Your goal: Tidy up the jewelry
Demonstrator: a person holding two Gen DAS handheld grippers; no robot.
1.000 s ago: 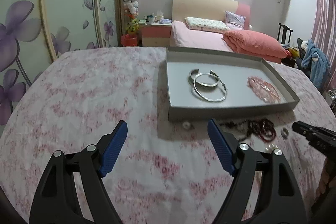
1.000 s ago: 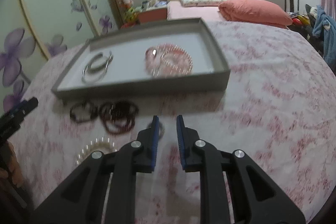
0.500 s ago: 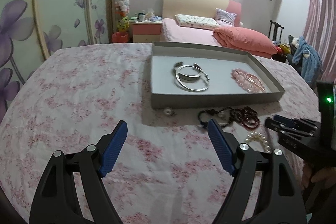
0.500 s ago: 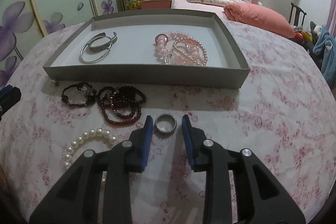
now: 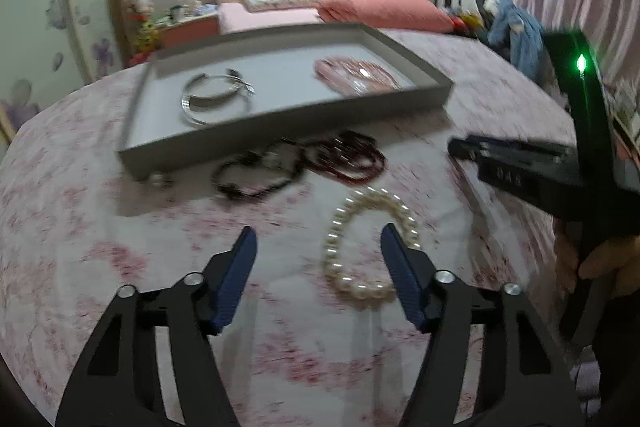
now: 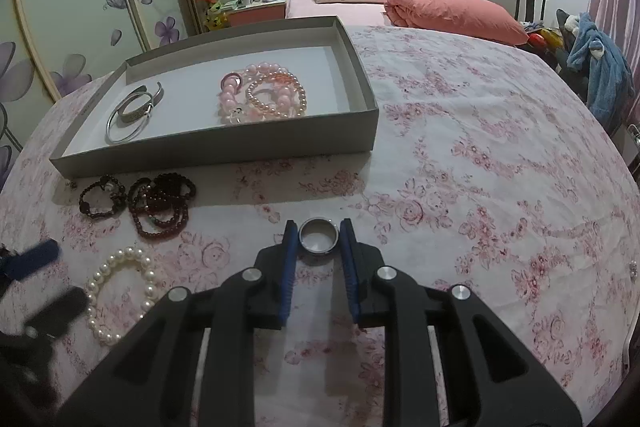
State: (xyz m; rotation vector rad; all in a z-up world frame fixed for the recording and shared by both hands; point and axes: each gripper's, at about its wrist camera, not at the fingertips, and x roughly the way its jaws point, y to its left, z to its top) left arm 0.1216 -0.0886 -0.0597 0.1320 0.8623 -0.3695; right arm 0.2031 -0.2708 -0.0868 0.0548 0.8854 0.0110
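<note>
The floral desk (image 6: 500,155) carries a grey tray (image 6: 224,151) at ten o'clock, already holding silver bangles (image 6: 130,115) and pink beads (image 6: 264,95). Left outside at nine o'clock: dark bead bracelets (image 6: 160,203) and a pearl bracelet (image 5: 368,239), straddled by the spread, just-narrowing left hand-held gripper (image 5: 318,239). The right hand-held gripper (image 6: 319,227) pinches a steel ring (image 6: 319,235)

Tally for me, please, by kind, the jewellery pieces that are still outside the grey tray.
Pearl bracelet: 1
Black bead bracelet: 1
Dark red bead bundle: 1 (strands too tangled to count separately)
Metal ring, between the right tongs: 1
Small piece by the tray's corner, too small to identify: 1
Total: 5
</note>
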